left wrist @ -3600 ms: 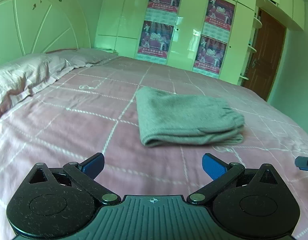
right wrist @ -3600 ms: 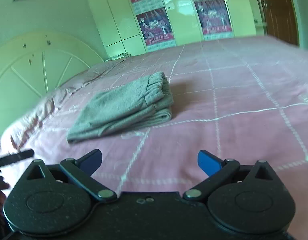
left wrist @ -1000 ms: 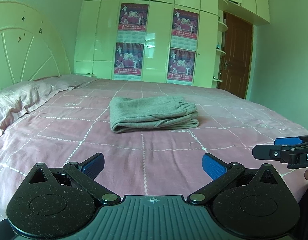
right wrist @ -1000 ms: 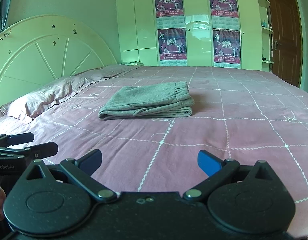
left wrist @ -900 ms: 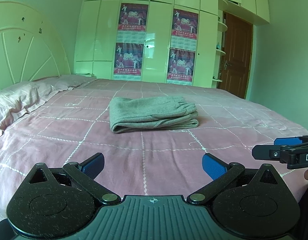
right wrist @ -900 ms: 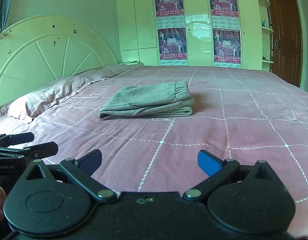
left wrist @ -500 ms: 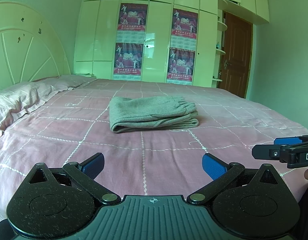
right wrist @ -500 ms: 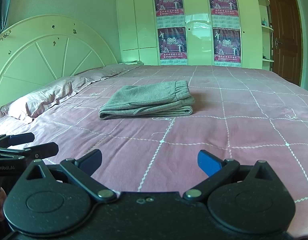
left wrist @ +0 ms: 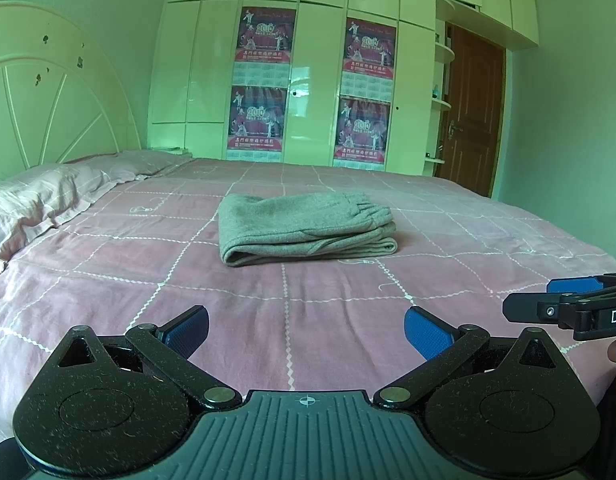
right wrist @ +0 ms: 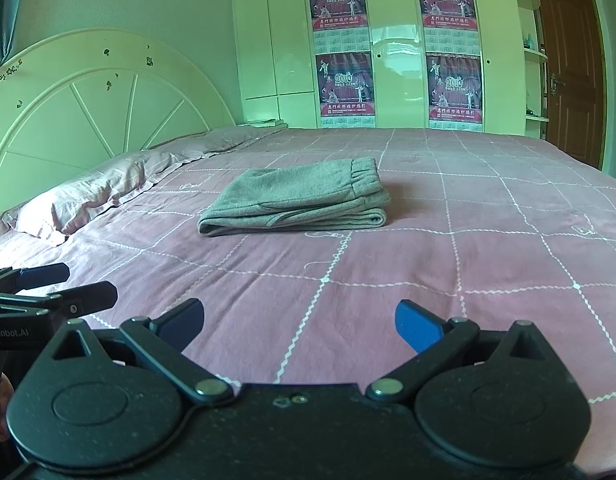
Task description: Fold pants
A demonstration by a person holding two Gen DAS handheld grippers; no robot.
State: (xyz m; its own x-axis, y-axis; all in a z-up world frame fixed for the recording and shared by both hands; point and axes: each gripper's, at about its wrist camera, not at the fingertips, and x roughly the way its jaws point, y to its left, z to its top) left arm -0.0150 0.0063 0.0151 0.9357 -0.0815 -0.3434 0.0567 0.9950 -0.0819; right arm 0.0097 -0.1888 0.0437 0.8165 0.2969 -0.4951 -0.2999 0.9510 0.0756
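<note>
The grey pants (left wrist: 306,228) lie folded in a flat stack on the pink checked bed (left wrist: 108,264), waistband to the right; they also show in the right wrist view (right wrist: 298,202). My left gripper (left wrist: 306,330) is open and empty, well back from the pants near the bed's front. My right gripper (right wrist: 298,326) is open and empty, also well back. The right gripper shows at the right edge of the left wrist view (left wrist: 563,300), and the left gripper shows at the left edge of the right wrist view (right wrist: 56,288).
Pink pillows (left wrist: 44,196) lie along the cream headboard (right wrist: 96,108) on the left. A wardrobe with posters (left wrist: 311,84) stands behind the bed, and a brown door (left wrist: 471,120) is at the back right.
Since 3.6 s ago both grippers have pulled back and levelled out, away from the folded pants. Over the last second nothing has visibly moved.
</note>
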